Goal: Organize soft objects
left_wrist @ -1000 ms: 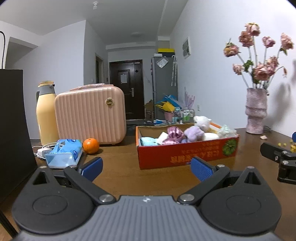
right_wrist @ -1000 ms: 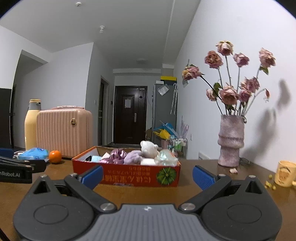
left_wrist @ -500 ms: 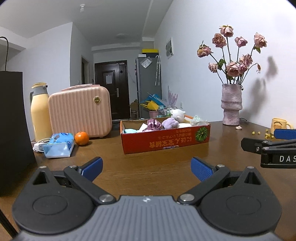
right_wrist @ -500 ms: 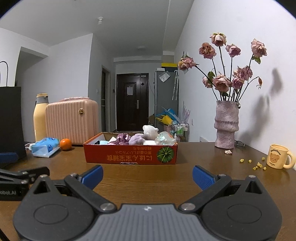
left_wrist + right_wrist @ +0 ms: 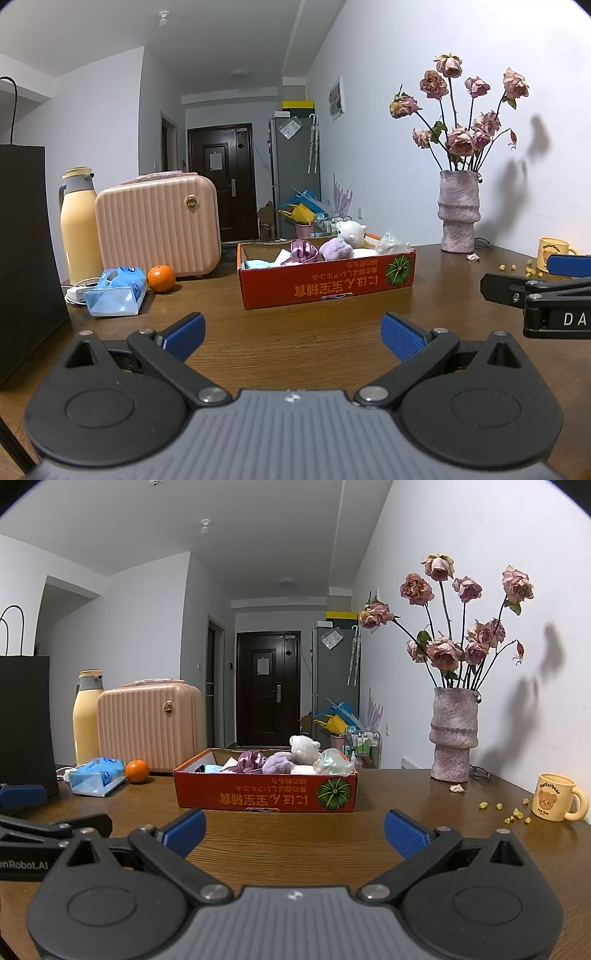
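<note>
A shallow red cardboard box (image 5: 266,792) sits mid-table on the brown wooden table (image 5: 295,834), heaped with soft things: a white plush bear (image 5: 303,748), a lilac fuzzy toy (image 5: 279,762) and shiny purple fabric (image 5: 249,760). The left gripper (image 5: 291,332) and right gripper (image 5: 294,829) hover near it, both spread wide and empty.

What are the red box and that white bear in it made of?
The red box looks like printed cardboard: matte, with a raw brown inner wall and folded edges. The white bear seems to be plush fabric, fuzzy and matte, though it is small in view.

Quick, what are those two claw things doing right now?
Left gripper: open, holding nothing.
Right gripper: open, holding nothing.
</note>
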A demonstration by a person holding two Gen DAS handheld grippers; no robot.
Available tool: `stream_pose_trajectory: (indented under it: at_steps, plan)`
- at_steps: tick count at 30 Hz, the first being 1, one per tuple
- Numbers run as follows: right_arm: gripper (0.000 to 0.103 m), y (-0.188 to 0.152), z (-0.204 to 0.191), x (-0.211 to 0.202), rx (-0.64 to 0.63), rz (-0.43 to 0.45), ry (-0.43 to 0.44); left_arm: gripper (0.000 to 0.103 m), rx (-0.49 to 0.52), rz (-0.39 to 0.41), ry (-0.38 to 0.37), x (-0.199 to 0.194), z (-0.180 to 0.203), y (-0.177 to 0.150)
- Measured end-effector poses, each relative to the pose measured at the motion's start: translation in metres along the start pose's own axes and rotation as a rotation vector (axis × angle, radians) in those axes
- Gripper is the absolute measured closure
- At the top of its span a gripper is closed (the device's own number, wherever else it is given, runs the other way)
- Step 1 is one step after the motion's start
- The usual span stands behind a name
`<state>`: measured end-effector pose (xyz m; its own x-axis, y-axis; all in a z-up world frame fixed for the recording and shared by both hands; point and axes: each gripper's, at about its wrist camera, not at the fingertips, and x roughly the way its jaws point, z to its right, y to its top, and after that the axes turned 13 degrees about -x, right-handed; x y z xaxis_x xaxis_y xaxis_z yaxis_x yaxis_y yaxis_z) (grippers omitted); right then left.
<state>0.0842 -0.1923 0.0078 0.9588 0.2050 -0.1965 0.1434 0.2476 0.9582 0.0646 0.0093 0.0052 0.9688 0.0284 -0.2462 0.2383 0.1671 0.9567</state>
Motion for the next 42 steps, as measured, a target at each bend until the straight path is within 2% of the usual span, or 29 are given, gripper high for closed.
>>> stream_pose_trajectory:
  at_steps: [42]
  plan:
    - [0.0, 0.0002, -0.0018, -0.0011, -0.004, 0.002, 0.001, 0.0, 0.001, 0.015, -0.005, -0.0037, -0.0007, 0.0013]
